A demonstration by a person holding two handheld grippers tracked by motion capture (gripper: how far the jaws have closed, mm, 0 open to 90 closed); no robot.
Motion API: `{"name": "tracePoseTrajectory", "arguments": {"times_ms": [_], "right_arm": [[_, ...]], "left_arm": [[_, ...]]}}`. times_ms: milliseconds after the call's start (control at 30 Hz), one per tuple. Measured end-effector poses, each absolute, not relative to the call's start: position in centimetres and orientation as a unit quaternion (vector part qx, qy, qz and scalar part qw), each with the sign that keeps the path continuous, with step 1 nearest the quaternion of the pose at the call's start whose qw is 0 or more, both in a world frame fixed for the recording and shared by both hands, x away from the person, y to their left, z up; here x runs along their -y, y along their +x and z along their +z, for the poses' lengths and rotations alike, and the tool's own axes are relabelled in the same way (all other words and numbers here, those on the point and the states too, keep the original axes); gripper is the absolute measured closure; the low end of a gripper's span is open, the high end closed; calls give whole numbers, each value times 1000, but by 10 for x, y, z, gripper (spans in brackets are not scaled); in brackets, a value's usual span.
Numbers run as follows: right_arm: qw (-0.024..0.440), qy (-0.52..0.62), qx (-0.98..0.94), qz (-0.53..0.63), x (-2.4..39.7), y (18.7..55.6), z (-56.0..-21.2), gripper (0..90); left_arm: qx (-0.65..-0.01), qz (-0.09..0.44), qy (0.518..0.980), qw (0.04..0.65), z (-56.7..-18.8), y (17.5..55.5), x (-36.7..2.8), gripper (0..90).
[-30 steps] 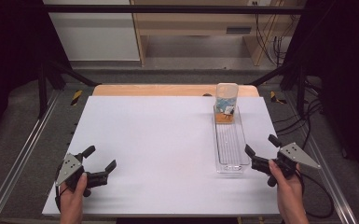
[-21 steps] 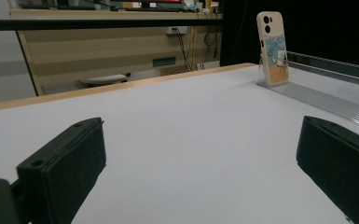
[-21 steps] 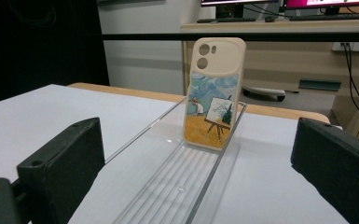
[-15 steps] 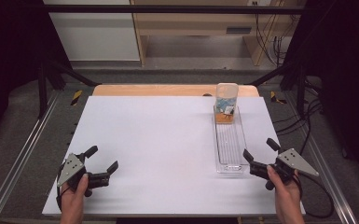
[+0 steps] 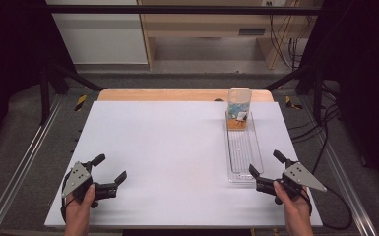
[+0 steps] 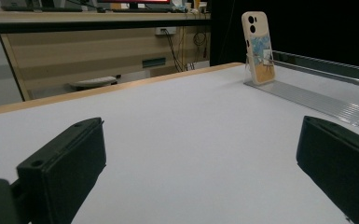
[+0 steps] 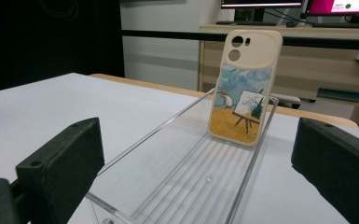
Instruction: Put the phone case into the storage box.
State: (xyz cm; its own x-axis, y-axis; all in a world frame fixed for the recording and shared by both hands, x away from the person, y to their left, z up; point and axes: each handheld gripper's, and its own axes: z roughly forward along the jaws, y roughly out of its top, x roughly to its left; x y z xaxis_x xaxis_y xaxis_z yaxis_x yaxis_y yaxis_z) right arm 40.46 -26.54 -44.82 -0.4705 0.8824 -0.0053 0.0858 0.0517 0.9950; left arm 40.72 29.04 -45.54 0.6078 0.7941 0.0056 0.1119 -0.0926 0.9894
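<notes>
One broad white desk [image 5: 167, 157] with a pale wooden far edge carries everything, and most of its surface lies bare, which leaves both hands free room to work. Along its right side runs a long, clear ribbed plastic tray [image 5: 243, 150], set lengthwise away from the person, so its slots can probably hold flat things upright. At the tray's far end stands a cream phone case printed with a painter at an easel in a yellow field under a blue sky [image 7: 245, 88]; it is upright, leaning slightly back, camera cut-outs at the top, its printed back facing the person. The right gripper [image 5: 267, 170] sits just beside the tray's near end with its jaws spread wide and nothing between them, aimed along the tray toward the case, seemingly lined up for a reach. The left gripper [image 5: 109, 170] rests at the desk's near left, well apart from the tray, jaws likewise parted and empty, apparently waiting its turn.
</notes>
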Motion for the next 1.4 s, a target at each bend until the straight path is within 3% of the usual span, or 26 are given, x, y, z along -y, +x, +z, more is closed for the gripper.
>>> {"name": "tracePoseTrajectory", "arguments": {"times_ms": [800, 1400], "right_arm": [[361, 349, -655, 564, 246, 416, -460, 26], [331, 332, -679, 565, 239, 422, -465, 24]], "left_arm": [[-326, 280, 684, 590, -454, 406, -287, 13], [-320, 274, 689, 589, -454, 404, -281, 13]]}}
